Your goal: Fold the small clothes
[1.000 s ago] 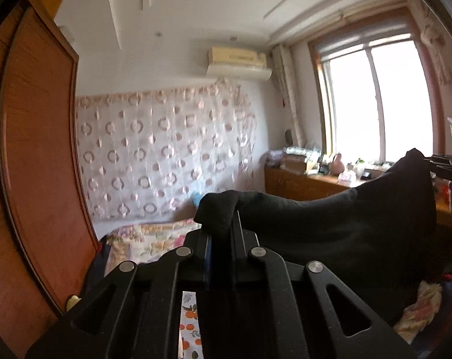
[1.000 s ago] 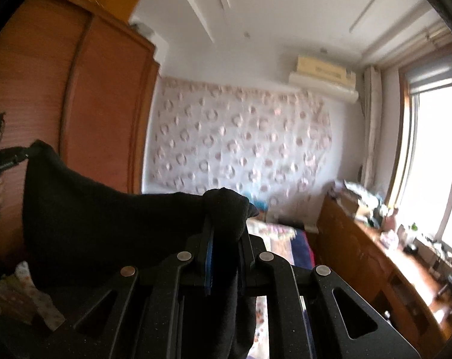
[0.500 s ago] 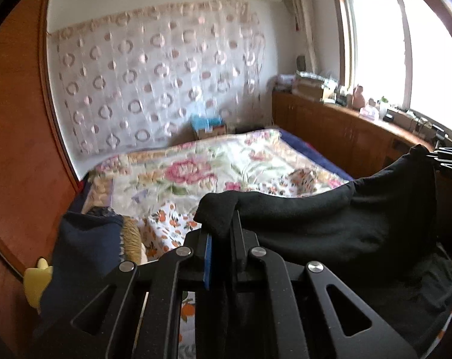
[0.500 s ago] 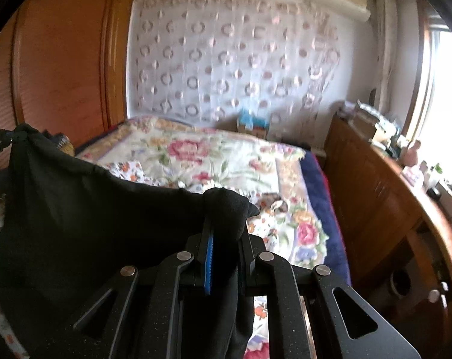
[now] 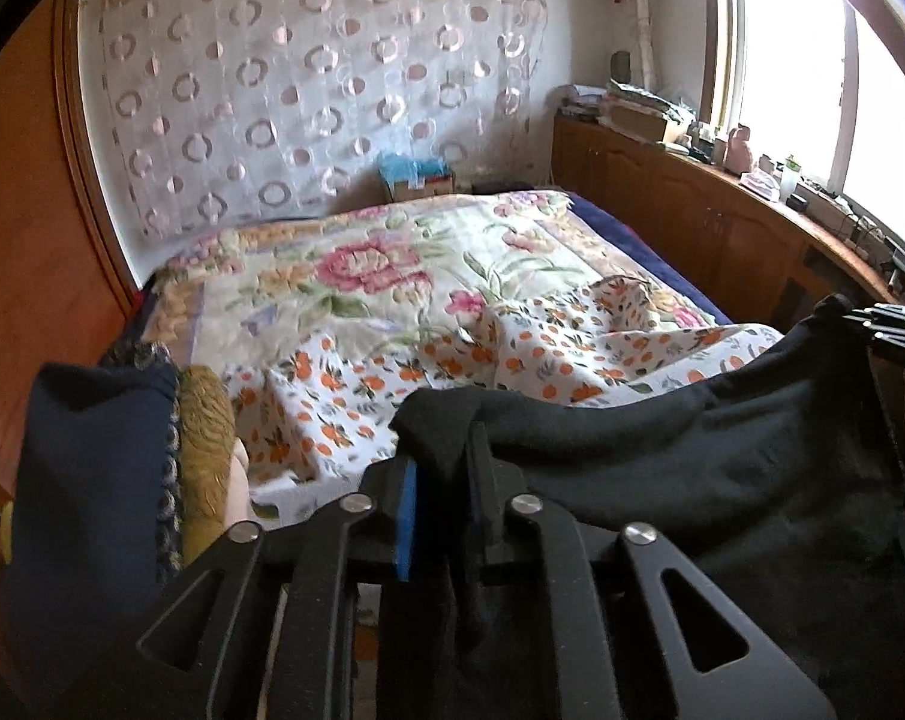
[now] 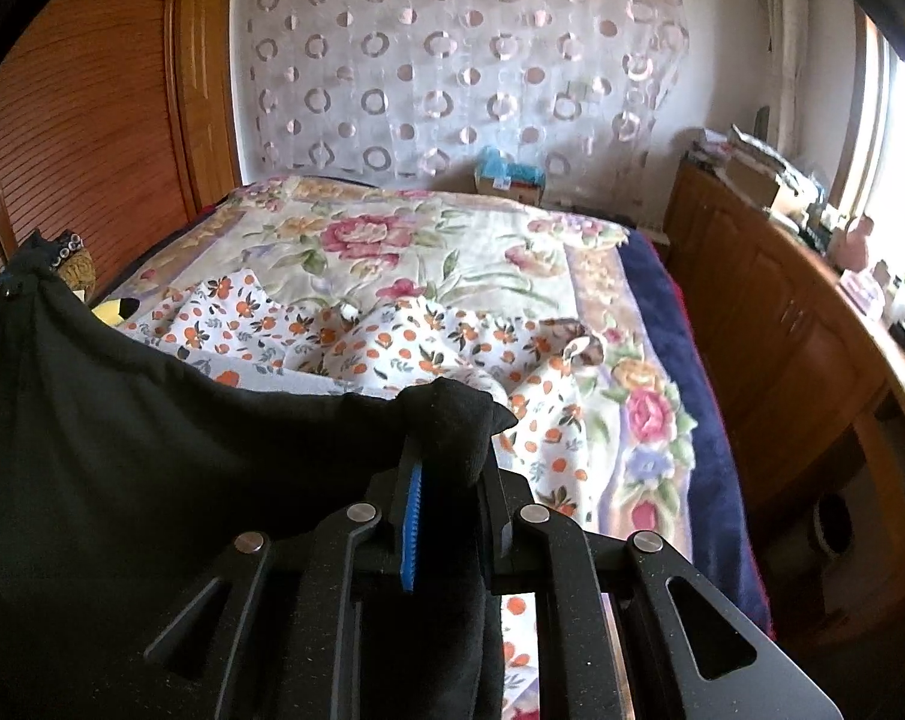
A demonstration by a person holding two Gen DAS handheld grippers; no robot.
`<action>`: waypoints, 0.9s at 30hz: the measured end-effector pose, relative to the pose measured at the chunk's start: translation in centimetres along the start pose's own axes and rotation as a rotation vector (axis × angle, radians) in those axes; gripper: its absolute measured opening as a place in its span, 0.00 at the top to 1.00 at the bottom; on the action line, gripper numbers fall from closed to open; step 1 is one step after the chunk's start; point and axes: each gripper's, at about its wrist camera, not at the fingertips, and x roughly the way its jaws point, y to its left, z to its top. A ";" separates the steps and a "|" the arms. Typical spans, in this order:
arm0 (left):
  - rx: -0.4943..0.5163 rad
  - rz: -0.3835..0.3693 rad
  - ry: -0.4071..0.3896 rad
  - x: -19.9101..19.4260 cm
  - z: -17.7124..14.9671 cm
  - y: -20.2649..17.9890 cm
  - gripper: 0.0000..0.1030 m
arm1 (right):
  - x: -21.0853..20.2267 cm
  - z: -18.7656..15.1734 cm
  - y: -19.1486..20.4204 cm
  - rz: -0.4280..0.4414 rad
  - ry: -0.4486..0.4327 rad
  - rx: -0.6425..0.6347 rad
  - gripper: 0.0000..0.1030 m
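Two grippers, left gripper (image 5: 443, 468) and right gripper (image 6: 452, 468), pinch soft black garment (image 5: 722, 456) corners.

Floral bed (image 5: 392, 276), wooden wardrobe (image 6: 86, 120), bright window (image 5: 812, 78).

A home bedroom: a bed (image 5: 392, 276) under a floral quilt, wooden wardrobe (image 6: 92, 120), patterned curtain (image 6: 452, 60), cluttered window-side cabinets (image 5: 692, 192).

No legible text, label, brand, number or sign appears in either wrist view. The cardboard box (image 6: 508, 180) at the far end of the bed (image 6: 392, 252) carries a small pale label, too small to read. The items along the wooden sideboard (image 5: 692, 192) under the window show no readable print.
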 end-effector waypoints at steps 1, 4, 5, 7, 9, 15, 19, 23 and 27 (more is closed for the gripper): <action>-0.003 -0.007 -0.003 -0.4 -0.2 -0.1 0.60 | -0.1 -0.1 -0.2 0.000 0.002 0.006 0.77; 0.001 -0.029 -0.012 -2.0 -0.9 -0.6 0.37 | -1.0 -0.5 -0.5 -0.013 -0.005 0.006 0.51; 0.003 -0.034 -0.013 -2.6 -1.2 -0.9 0.33 | -1.4 -0.6 -0.6 -0.022 -0.007 0.005 0.47; 0.000 -0.042 -0.019 -3.7 -1.9 -1.1 0.31 | -2.2 -1.0 -0.7 -0.025 -0.012 0.017 0.46; -0.004 -0.047 -0.020 -5.3 -3.2 -1.6 0.31 | -3.9 -2.0 -0.6 -0.013 -0.020 0.037 0.46; 0.005 -0.029 -0.002 -8.8 -7.1 -2.4 0.30 | -8.1 -6.6 0.7 0.001 -0.008 0.028 0.46; -0.002 -0.003 -0.006 -11.1 -10.0 -2.8 0.30 | -10.3 -9.3 1.5 0.016 -0.002 0.029 0.46; -0.021 0.003 0.006 -12.2 -12.2 -2.8 0.30 | -11.3 -11.9 2.1 0.041 0.023 0.061 0.46; -0.037 0.015 0.008 -13.8 -14.6 -2.8 0.30 | -12.1 -13.4 2.9 0.034 0.034 0.057 0.46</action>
